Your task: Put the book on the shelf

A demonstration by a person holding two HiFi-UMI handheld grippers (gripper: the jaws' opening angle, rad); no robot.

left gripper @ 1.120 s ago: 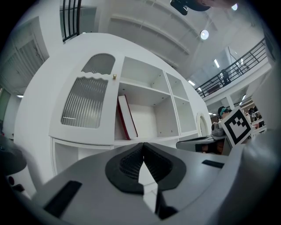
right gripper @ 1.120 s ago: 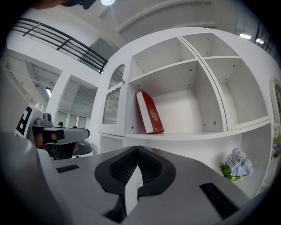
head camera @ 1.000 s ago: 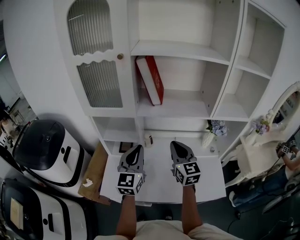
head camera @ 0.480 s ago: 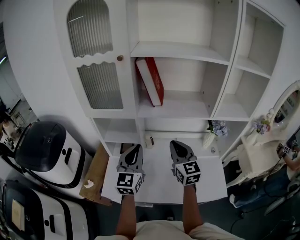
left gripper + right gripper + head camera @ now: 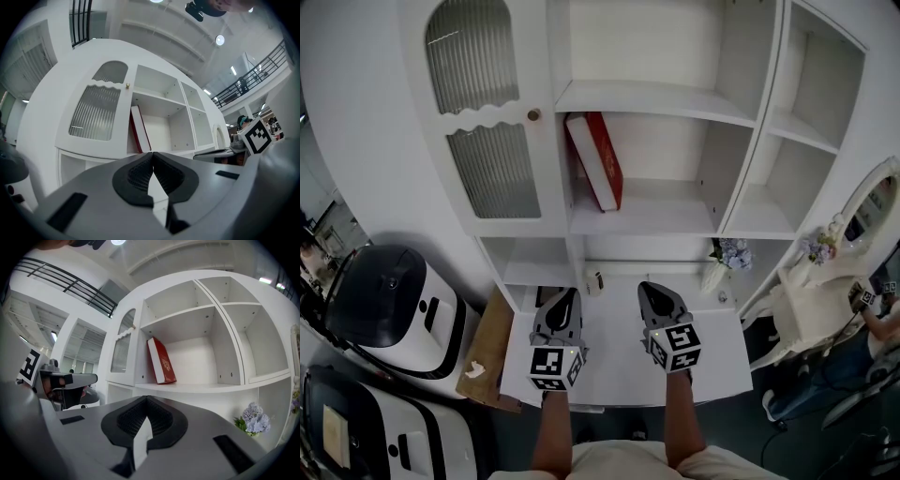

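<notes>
1. Shelf unit (image 5: 656,98): a white unit of open compartments fills the upper part of the head view. On its left side is a door (image 5: 492,164) with ribbed glass panes and a small round knob (image 5: 533,114).

2. Surface (image 5: 619,361): a white surface lies below the shelf unit. Both claws are held over it, side by side and apart from each other.

3. Book (image 5: 595,161): the red book with a white page edge stands in the middle compartment, directly right of the door. Its lower edge rests on the shelf board. It is tilted, with its top leaning towards the compartment's left wall. No claw touches it.

4. Left claw (image 5: 569,293): its jaws are closed tip to tip with nothing between them, as the left gripper view (image 5: 152,153) shows. The book (image 5: 139,129) appears just above the jaw tips in that view, on the shelf board well apart from the claw.

5. Right claw (image 5: 645,286): its jaws are likewise closed and empty in the right gripper view (image 5: 146,398). There the book (image 5: 162,360) stands above the tips, slightly right of them and well apart from them.

6. Flowers (image 5: 731,255): a small pale bunch stands at the rear right of the surface, clear of both claws.
</notes>
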